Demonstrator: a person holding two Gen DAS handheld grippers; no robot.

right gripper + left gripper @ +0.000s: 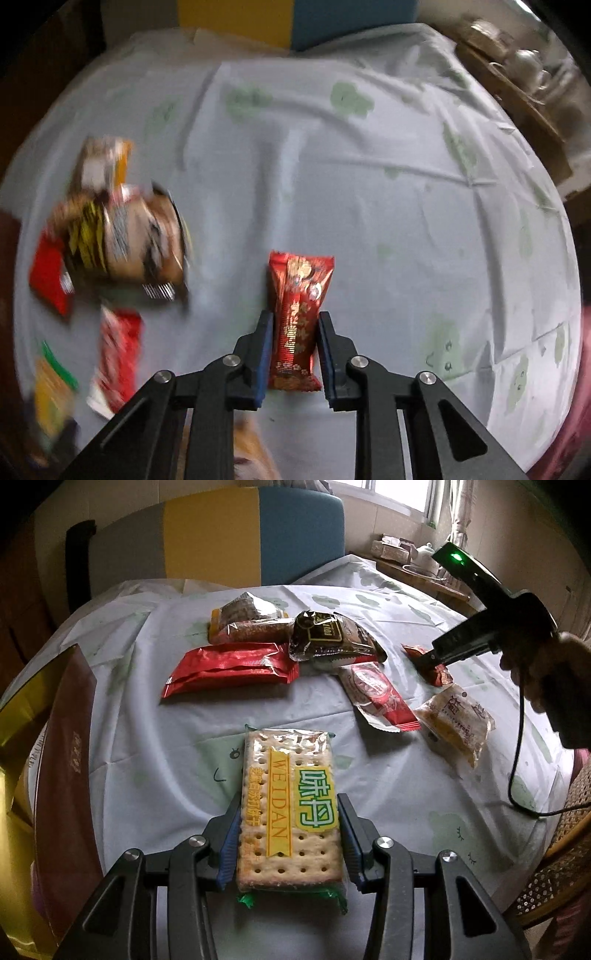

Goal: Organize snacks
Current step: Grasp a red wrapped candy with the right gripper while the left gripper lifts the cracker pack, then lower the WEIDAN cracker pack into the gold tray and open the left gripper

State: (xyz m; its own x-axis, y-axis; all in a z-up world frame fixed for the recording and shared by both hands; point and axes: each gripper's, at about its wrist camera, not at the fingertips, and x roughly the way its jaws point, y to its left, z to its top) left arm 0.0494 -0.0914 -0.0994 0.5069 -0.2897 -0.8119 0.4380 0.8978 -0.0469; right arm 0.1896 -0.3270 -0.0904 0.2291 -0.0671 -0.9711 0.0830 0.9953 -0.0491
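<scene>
Right wrist view is motion-blurred on its left side: the snack pile (118, 236) there is smeared, labels unreadable, and a pale packet at the bottom edge is cut off behind the gripper body. In the left wrist view a dark red box (70, 775) is cropped by the frame's left edge, and the right gripper's tips are partly lost against the small wrapper they meet. Landmark: the tablecloth (166, 760). Left gripper (288, 834) is about half spread, its blue pads against both long sides of the cracker pack (288, 794), which sits at the cloth's near edge, far end pointing at the pile. Right gripper (294, 350) is clamped narrow on a small red candy packet (299, 317), lengthwise between the fingers, toward the cloth's right side, well apart from the pile. A hand (546, 686) holds the right gripper.
</scene>
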